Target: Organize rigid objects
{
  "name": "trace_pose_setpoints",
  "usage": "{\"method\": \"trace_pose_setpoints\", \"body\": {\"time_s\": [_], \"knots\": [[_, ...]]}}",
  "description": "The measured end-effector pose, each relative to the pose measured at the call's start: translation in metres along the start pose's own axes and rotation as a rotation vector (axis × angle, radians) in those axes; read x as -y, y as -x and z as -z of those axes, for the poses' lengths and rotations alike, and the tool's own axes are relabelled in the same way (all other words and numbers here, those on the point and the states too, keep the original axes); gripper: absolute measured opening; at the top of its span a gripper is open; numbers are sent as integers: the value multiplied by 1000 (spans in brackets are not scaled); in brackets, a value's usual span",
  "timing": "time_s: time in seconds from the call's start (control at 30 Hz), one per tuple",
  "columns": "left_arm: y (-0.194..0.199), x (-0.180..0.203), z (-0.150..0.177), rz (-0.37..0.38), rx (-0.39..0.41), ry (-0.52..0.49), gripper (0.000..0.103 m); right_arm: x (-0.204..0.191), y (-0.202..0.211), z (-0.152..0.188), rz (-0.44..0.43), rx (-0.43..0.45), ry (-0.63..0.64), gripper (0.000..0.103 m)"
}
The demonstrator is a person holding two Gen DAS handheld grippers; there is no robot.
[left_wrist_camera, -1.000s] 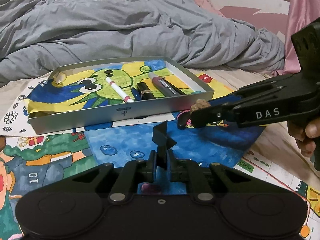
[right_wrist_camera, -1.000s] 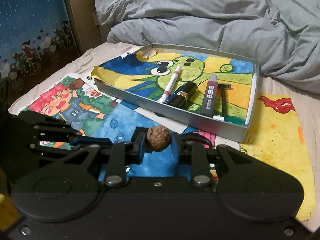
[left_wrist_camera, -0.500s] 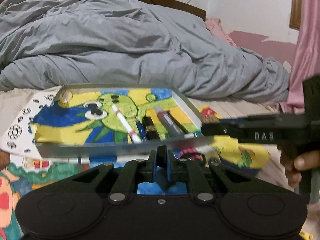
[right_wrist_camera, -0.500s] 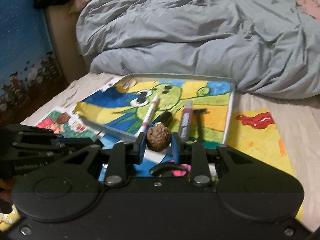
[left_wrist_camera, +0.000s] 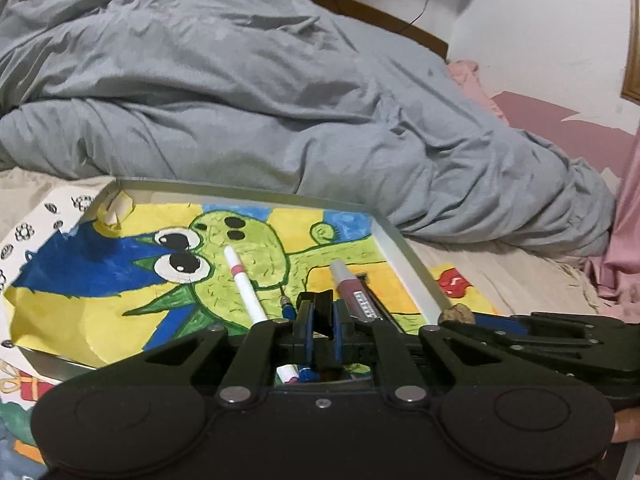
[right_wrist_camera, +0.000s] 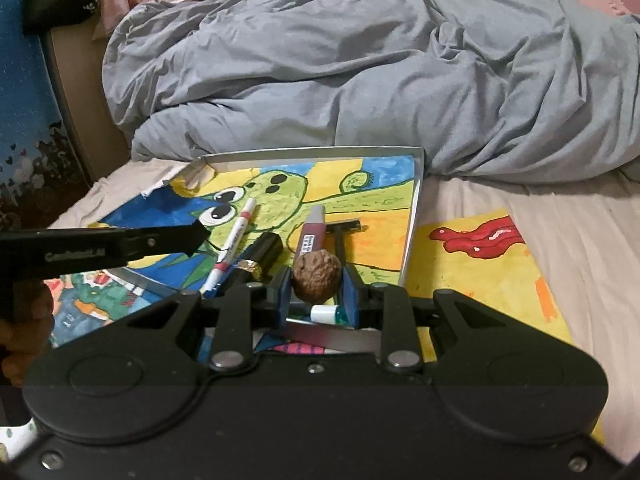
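A grey tray (left_wrist_camera: 404,248) lined with a green monster drawing lies on the bed. In it lie a white marker (left_wrist_camera: 244,284), a pink tube (left_wrist_camera: 352,286), a black lipstick (right_wrist_camera: 260,258) and a razor (right_wrist_camera: 342,232). My right gripper (right_wrist_camera: 316,280) is shut on a brown walnut (right_wrist_camera: 316,276) and holds it above the tray's near right part. The walnut also shows in the left wrist view (left_wrist_camera: 456,314). My left gripper (left_wrist_camera: 322,320) is shut on a small black clip (left_wrist_camera: 323,312) and hovers above the tray's near edge; it shows in the right wrist view (right_wrist_camera: 196,234).
A rumpled grey duvet (left_wrist_camera: 260,92) lies just behind the tray. Coloured drawings (right_wrist_camera: 480,240) cover the sheet to the tray's right and front. A wooden bed frame (right_wrist_camera: 76,96) and a blue wall hanging stand at the left.
Both grippers have risen and moved forward from the drawings in front of the tray to above it. Each holds the same thing as before.
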State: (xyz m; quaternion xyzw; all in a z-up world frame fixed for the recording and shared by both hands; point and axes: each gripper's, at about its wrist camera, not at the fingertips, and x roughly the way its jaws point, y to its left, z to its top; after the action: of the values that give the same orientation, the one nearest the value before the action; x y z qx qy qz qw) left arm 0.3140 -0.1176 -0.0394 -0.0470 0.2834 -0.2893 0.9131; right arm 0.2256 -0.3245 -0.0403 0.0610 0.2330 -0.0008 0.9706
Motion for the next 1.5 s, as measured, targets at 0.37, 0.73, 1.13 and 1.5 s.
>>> {"method": "trace_pose_setpoints", "body": {"time_s": [0.37, 0.73, 1.13, 1.5], "knots": [[-21, 1, 12, -34, -51, 11, 10, -6, -31, 7, 14, -64, 22, 20], [-14, 6, 7, -71, -82, 41, 25, -4, -22, 6, 14, -67, -9, 36], [74, 3, -3, -173, 122, 115, 69, -11, 36, -10, -2, 59, -27, 93], [177, 21, 5, -282, 314, 98, 98, -34, 115, -7, 9, 203, -27, 102]]}}
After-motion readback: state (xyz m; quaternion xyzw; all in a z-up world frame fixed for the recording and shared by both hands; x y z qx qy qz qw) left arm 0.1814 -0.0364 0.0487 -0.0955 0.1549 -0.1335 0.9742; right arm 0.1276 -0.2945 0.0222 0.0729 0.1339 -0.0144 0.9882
